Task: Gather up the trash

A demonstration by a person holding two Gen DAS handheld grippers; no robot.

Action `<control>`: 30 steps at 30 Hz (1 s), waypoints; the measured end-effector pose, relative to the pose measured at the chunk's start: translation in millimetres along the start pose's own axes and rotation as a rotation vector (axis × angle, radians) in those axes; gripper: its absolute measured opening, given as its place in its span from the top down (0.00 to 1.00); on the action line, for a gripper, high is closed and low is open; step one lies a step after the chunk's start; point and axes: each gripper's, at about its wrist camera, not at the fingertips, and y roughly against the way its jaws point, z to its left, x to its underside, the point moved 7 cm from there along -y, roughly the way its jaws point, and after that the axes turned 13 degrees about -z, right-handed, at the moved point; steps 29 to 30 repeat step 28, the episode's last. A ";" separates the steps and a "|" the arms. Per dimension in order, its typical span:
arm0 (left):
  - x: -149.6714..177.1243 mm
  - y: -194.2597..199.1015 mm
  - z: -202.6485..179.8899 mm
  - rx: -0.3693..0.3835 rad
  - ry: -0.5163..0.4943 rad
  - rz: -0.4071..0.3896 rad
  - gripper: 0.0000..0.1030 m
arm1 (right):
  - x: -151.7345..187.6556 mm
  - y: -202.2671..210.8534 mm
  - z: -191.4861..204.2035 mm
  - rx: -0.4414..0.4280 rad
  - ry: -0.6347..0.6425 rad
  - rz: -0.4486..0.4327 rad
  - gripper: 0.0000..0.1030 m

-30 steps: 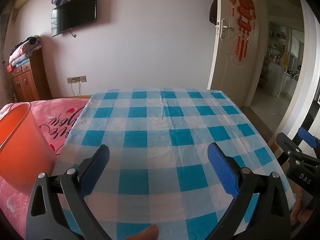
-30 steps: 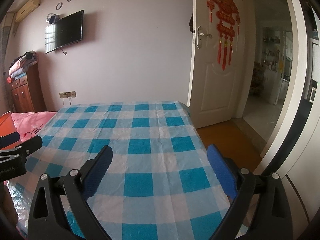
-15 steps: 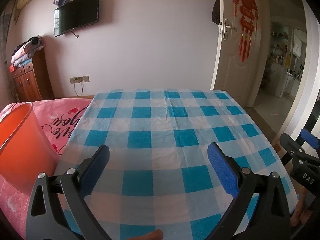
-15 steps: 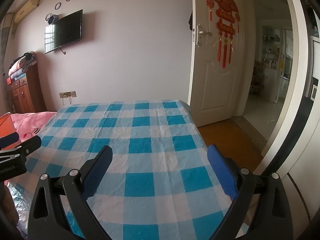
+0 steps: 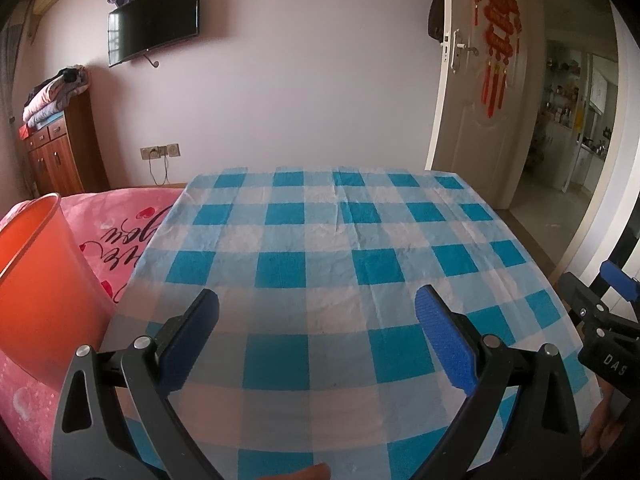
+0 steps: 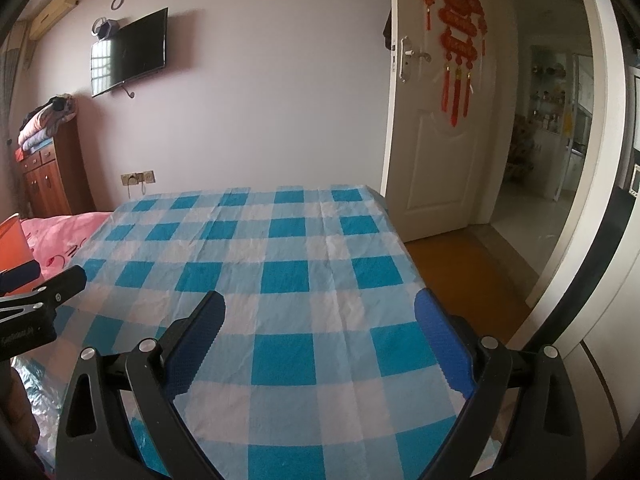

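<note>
An orange plastic bin [image 5: 36, 280] stands on the pink bedspread at the left of the blue-and-white checked tablecloth [image 5: 340, 248]. No piece of trash shows on the cloth in either view. My left gripper [image 5: 316, 316] hovers open over the near part of the cloth with nothing between its blue pads. In the right wrist view my right gripper [image 6: 318, 314] is open too, above the cloth's near right side [image 6: 288, 264]. Each gripper appears at the edge of the other's view: the right one [image 5: 600, 320], the left one [image 6: 36, 292]. The bin's rim [image 6: 12, 236] peeks in at far left.
A pink bedspread [image 5: 116, 232] lies left of the table. A wooden dresser [image 5: 60, 152] with folded blankets stands at the back left, a wall TV [image 5: 154, 20] above. A white door [image 6: 436, 128] stands ajar at right, wood floor [image 6: 468, 276] beside the table's edge.
Both views have drifted slightly: the cameras tilted up a little and the table sits a bit lower in frame. Both grippers stay open and hold nothing.
</note>
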 end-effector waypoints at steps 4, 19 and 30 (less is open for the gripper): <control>4.9 -6.6 0.4 -0.002 0.001 0.017 0.04 | 4.8 -4.9 2.2 -0.006 0.000 0.012 0.08; 29.8 -41.5 -3.7 -0.011 -0.004 0.095 0.04 | 24.5 -39.1 14.0 -0.046 -0.004 0.089 0.08; 56.2 -77.1 -9.9 -0.018 0.013 0.228 0.04 | 45.9 -79.6 21.3 -0.071 -0.019 0.220 0.08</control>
